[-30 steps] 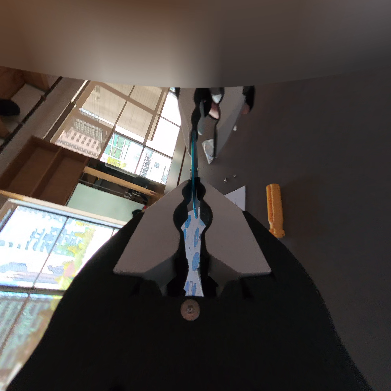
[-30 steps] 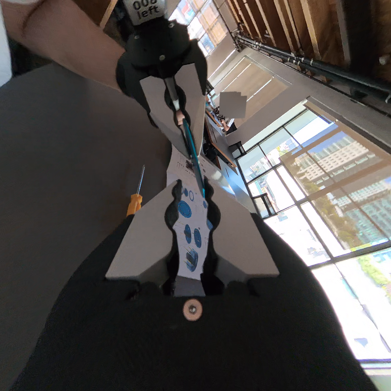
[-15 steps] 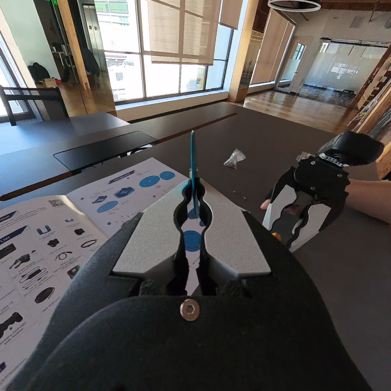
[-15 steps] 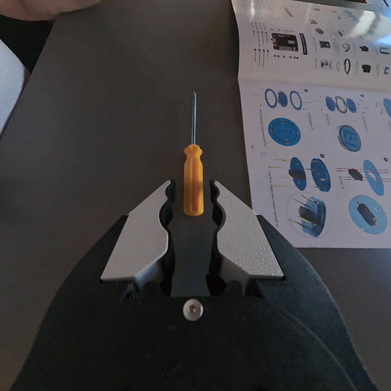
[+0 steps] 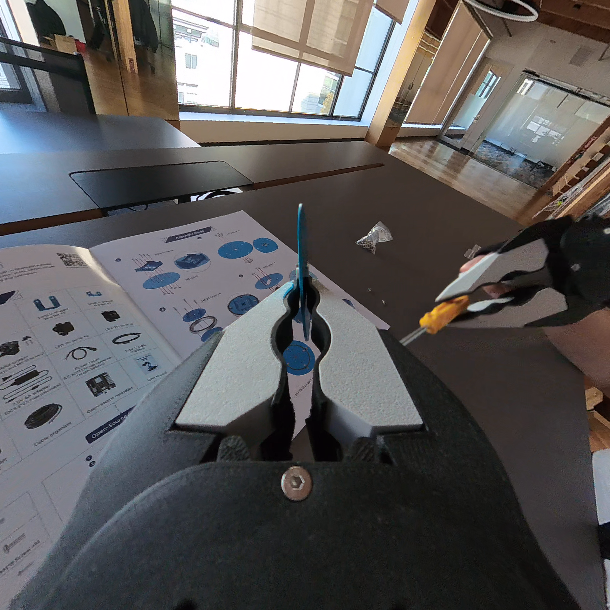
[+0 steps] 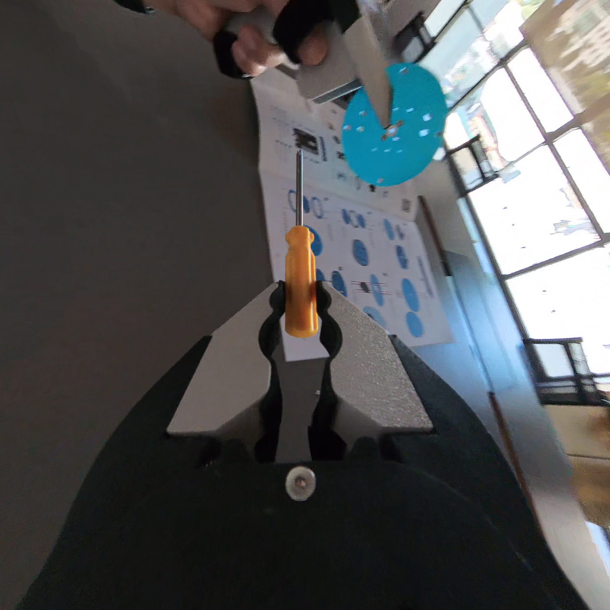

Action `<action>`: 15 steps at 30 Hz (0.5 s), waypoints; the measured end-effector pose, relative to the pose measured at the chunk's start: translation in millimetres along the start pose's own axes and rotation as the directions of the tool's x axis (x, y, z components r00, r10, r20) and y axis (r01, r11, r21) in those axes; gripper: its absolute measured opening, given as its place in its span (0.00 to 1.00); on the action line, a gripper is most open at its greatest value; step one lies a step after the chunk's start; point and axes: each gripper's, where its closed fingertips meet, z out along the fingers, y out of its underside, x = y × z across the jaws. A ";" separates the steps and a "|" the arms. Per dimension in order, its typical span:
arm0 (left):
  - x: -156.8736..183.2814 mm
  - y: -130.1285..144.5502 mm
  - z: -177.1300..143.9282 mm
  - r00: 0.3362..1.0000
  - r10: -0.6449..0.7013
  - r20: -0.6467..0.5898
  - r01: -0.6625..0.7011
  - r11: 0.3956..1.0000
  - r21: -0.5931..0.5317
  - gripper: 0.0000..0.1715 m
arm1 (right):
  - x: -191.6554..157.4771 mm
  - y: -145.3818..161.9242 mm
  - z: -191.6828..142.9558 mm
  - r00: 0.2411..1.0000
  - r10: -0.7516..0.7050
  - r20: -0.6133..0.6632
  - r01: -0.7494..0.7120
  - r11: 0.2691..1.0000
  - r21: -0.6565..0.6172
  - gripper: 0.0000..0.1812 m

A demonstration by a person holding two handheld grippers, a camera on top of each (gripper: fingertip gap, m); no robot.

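Screwdriver (image 6: 301, 290) sits clamped by its orange handle in my right hand-held gripper (image 6: 300, 290), shaft pointing forward, lifted off the worktop (image 5: 445, 204). My left hand-held gripper (image 5: 302, 297) pinches the blue disc (image 5: 302, 260) on edge above the open manual (image 5: 138, 297). Both parts are in hand; 2 loose screws (tiny) and the bag (image 5: 374, 236) lie untouched.

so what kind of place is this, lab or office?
Looks like an open office or workshop loft: long dark table, big windows, glass-walled room on wood floor. An open manual lies on the table.
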 end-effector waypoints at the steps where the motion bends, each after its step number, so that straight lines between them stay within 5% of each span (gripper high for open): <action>1: 0.0 1.3 0.7 1.000 0.000 0.005 0.000 1.000 -0.008 0.01 | 12.8 -5.5 -7.9 0.997 -0.017 -0.081 0.017 1.000 0.005 0.09; 6: 1.5 18.4 11.7 0.995 0.070 0.077 -0.063 0.994 -0.088 0.01 | 32.9 -12.2 -17.1 0.947 -0.122 -0.297 0.107 0.992 -0.066 0.09; 15: 11.2 35.4 22.7 0.986 0.127 0.107 -0.109 0.980 -0.164 0.01 | 39.1 8.4 -5.5 0.887 -0.281 -0.368 0.198 0.949 -0.247 0.09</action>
